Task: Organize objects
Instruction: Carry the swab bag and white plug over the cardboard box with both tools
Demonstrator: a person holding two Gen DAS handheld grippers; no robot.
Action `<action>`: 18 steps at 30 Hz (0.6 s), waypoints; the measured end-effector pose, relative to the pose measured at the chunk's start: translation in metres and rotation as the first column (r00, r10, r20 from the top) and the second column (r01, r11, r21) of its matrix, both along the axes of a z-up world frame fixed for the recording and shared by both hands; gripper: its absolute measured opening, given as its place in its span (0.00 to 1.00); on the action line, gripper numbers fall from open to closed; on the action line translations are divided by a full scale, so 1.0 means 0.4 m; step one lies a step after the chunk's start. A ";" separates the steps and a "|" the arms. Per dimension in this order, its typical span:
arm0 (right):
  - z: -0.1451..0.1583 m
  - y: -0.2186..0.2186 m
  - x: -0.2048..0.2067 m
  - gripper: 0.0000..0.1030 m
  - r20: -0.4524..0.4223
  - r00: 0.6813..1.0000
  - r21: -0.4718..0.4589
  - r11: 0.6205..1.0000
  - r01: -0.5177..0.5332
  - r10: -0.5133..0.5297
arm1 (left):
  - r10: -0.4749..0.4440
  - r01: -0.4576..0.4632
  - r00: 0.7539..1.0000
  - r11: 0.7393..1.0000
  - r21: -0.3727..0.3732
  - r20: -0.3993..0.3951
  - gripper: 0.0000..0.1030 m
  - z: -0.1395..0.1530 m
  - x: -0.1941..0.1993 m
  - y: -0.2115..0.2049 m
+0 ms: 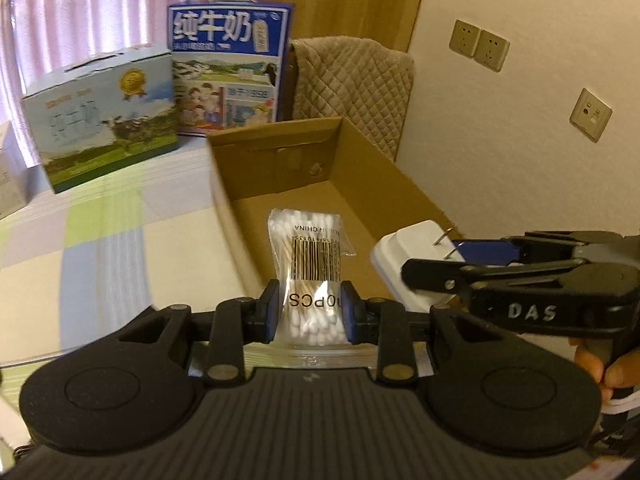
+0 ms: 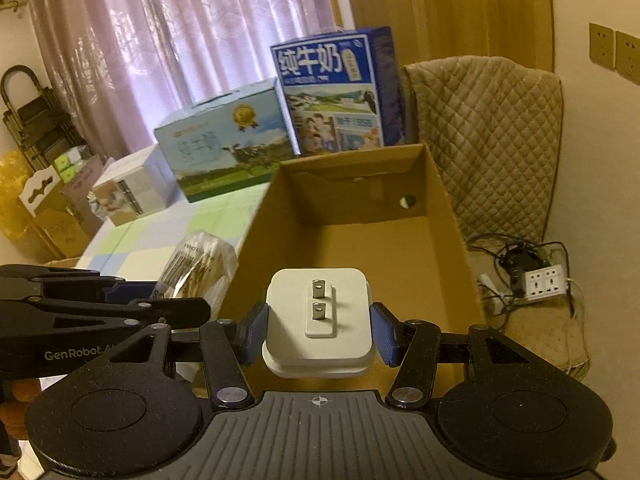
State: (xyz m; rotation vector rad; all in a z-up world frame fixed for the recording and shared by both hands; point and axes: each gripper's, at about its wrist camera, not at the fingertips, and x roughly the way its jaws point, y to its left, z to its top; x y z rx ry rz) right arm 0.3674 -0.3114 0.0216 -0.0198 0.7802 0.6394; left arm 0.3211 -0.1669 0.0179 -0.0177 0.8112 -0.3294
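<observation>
My left gripper point(image 1: 309, 312) is shut on a clear bag of cotton swabs point(image 1: 310, 260), held above the near left rim of an open cardboard box point(image 1: 384, 184). My right gripper point(image 2: 319, 332) is shut on a white plug adapter point(image 2: 320, 320) with two metal prongs facing forward, held over the near end of the same cardboard box point(image 2: 360, 248). In the left wrist view the right gripper point(image 1: 404, 270) and the plug adapter point(image 1: 412, 248) come in from the right. In the right wrist view the left gripper point(image 2: 200, 308) and the bag of cotton swabs point(image 2: 200, 268) sit at the left. The box floor is bare.
Two milk cartons point(image 1: 108, 116) point(image 1: 228, 68) stand behind the box on a checkered tablecloth point(image 1: 100, 240). A quilted chair cover point(image 2: 488, 136) stands to the right, with a power strip and cables point(image 2: 544, 280) on its seat. A small white box point(image 2: 128, 188) sits far left.
</observation>
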 end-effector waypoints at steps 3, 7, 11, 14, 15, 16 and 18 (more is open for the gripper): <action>-0.016 -0.011 0.032 0.50 -0.011 1.000 -0.022 1.000 -0.006 0.006 | 0.001 -0.001 1.000 1.000 -0.001 -0.023 0.26 -0.018 0.034 -0.039; -0.050 -0.020 0.071 0.50 -0.036 0.999 -0.063 0.998 -0.021 0.019 | 0.008 -0.008 0.998 1.000 0.015 -0.055 0.26 -0.047 0.062 -0.072; -0.082 -0.026 0.089 0.50 -0.062 0.997 -0.097 0.994 -0.050 0.044 | 0.011 -0.009 0.995 1.000 0.020 -0.102 0.26 -0.081 0.078 -0.090; -0.101 -0.028 0.098 0.50 -0.079 0.995 -0.119 0.990 -0.070 0.061 | 0.012 -0.008 0.991 1.000 0.030 -0.137 0.26 -0.099 0.090 -0.100; -0.108 -0.028 0.103 0.50 -0.084 0.994 -0.129 0.989 -0.079 0.069 | 0.013 -0.007 0.989 0.999 0.039 -0.147 0.26 -0.106 0.093 -0.105; -0.112 -0.028 0.104 0.50 -0.087 0.993 -0.136 0.987 -0.087 0.075 | 0.013 -0.006 0.988 0.999 0.047 -0.156 0.26 -0.110 0.097 -0.109; -0.119 -0.028 0.108 0.50 -0.091 0.992 -0.154 0.983 -0.103 0.089 | 0.015 -0.004 0.985 0.998 0.062 -0.174 0.26 -0.119 0.103 -0.116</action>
